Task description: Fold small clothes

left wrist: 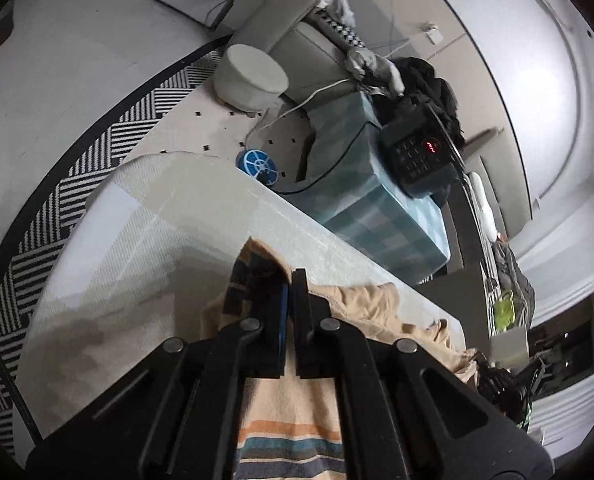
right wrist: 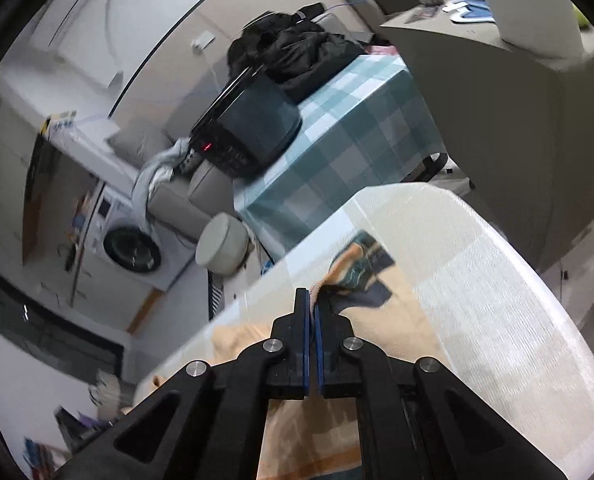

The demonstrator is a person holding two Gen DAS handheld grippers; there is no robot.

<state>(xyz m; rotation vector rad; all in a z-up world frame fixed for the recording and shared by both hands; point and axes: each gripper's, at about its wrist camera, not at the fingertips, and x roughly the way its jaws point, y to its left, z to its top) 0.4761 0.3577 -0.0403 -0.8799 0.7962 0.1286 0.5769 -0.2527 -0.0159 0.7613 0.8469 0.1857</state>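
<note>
Black jaws of the left gripper (left wrist: pixel 289 280) and right gripper (right wrist: pixel 313 300) each pinch an edge of the peach striped garment (left wrist: pixel 289 412) lying on the white table (left wrist: pixel 145 232). Beyond stands a teal checked table (right wrist: pixel 349 128) bearing a dark appliance (right wrist: pixel 253 132).

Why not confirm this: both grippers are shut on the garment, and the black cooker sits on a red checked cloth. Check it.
One thing is wrong: the cloth under the cooker is teal checked, not red, as the right wrist view shows. The rest holds: the left gripper and the right gripper are both shut on the garment.
</note>
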